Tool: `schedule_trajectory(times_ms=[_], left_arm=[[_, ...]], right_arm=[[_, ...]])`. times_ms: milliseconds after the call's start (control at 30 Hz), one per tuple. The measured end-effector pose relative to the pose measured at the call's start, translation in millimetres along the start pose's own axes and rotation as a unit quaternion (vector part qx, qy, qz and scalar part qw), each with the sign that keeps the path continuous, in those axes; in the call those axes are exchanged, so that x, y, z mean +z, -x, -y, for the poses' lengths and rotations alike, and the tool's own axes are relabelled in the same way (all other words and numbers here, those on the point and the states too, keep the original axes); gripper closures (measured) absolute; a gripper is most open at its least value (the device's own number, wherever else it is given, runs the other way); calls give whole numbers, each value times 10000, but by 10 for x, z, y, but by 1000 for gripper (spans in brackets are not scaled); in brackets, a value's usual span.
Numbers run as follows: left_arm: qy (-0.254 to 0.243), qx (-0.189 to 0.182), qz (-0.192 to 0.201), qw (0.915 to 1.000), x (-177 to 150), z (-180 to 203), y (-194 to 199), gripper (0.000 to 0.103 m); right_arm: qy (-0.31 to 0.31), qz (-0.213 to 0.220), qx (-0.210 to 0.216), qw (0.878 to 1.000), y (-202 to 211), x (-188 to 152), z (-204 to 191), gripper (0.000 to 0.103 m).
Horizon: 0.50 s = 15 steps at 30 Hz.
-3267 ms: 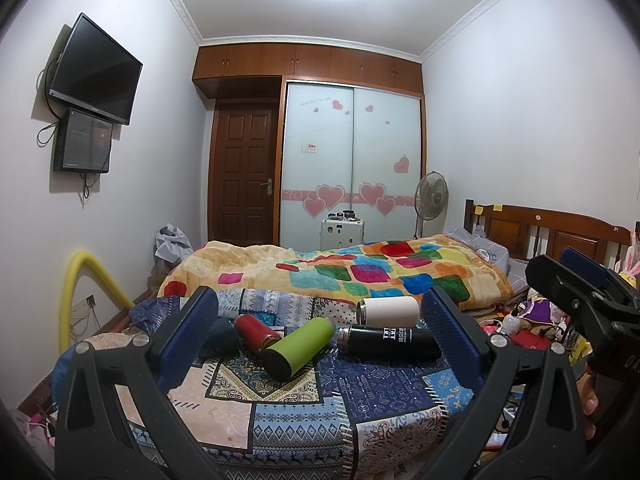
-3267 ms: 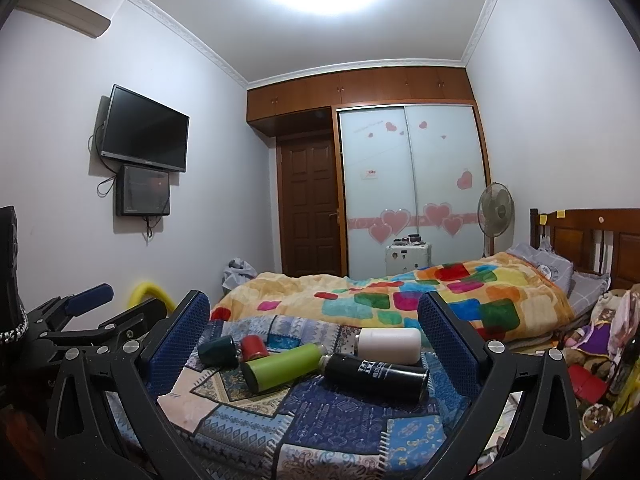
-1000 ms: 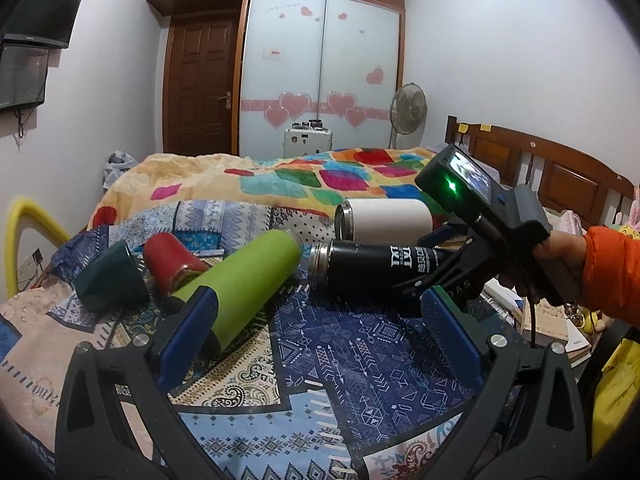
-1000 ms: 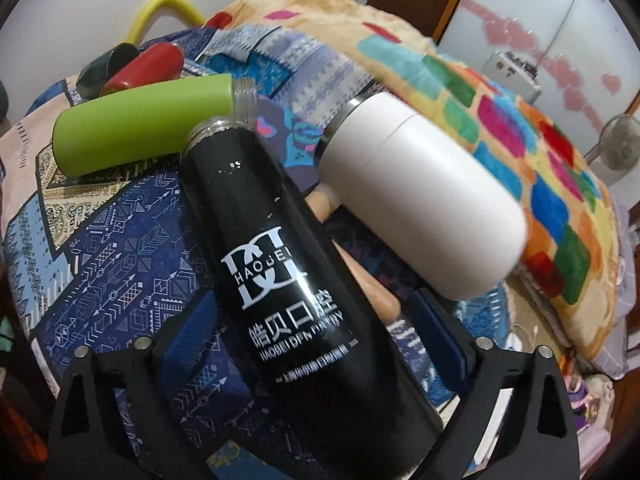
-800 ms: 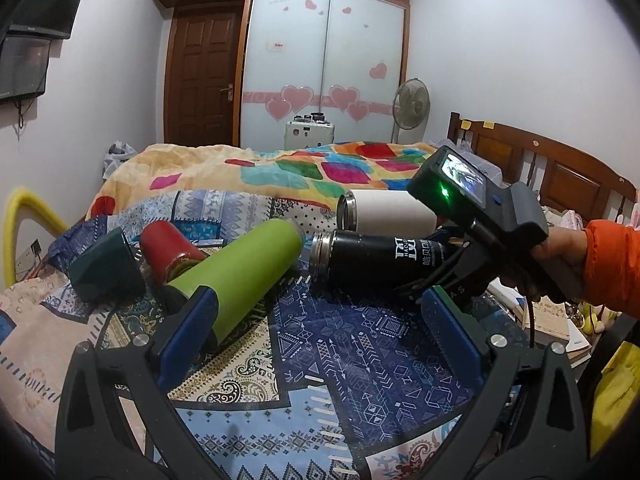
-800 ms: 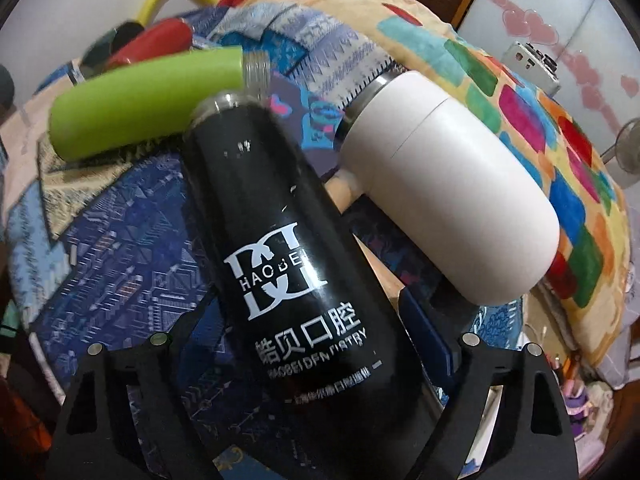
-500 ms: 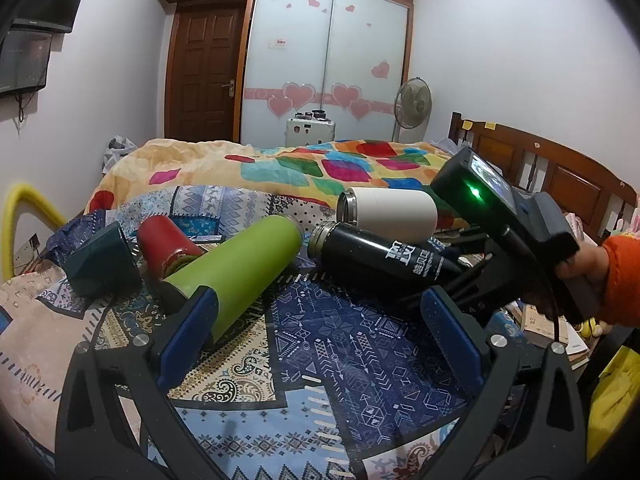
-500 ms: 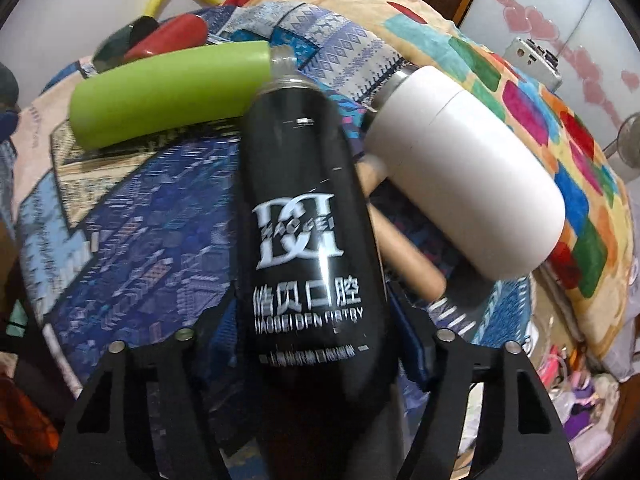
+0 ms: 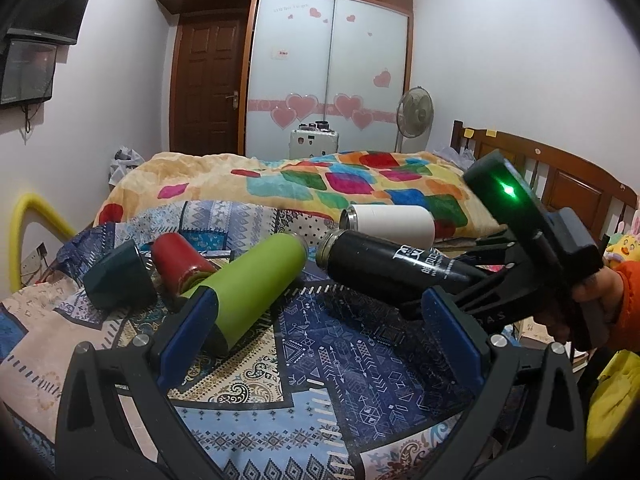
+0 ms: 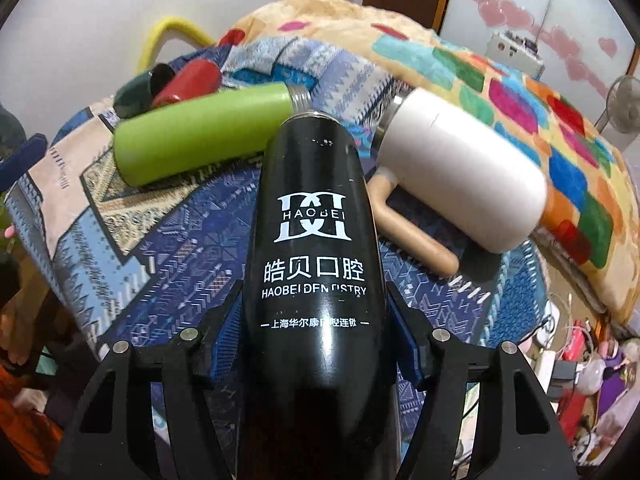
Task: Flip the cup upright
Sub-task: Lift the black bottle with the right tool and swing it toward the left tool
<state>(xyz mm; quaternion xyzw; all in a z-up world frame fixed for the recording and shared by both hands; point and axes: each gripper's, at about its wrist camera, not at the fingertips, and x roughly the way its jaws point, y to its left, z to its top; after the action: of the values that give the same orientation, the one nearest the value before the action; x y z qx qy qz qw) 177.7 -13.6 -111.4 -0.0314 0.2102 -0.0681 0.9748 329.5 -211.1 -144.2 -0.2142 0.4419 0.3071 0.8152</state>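
Note:
A black flask with white lettering [image 10: 316,248] is clamped at its base between my right gripper's [image 10: 316,348] blue pads and is lifted off the cloth, mouth pointing away and slightly up. In the left wrist view the black flask [image 9: 384,262] hangs tilted above the patterned cloth, with the right gripper [image 9: 452,292] shut on its bottom end. My left gripper [image 9: 320,336] is open and empty, low over the cloth in front of the green flask [image 9: 252,284], which lies on its side.
A white mug [image 10: 464,168] with a wooden handle, a red cup [image 9: 180,266] and a dark green cup [image 9: 118,276] lie on their sides on the patterned cloth [image 9: 340,364]. A colourful duvet [image 9: 320,184] lies behind. The wooden headboard [image 9: 560,184] is at right.
My right gripper has closed on the black flask and raised its mouth end off the cloth, swinging it in line with the fingers. The left gripper has barely moved.

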Motion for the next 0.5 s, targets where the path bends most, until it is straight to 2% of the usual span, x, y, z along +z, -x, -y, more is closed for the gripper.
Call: schedule_trajectory(times_ms=[333, 500], left_arm=[[-28, 116, 177, 9998, 84, -27, 303, 0], [-44, 238, 180, 9995, 70, -70, 434, 0]], right_arm=[[260, 609, -18, 9978, 435, -42, -302, 41], [331, 767, 115, 9964, 461, -106, -517, 41]])
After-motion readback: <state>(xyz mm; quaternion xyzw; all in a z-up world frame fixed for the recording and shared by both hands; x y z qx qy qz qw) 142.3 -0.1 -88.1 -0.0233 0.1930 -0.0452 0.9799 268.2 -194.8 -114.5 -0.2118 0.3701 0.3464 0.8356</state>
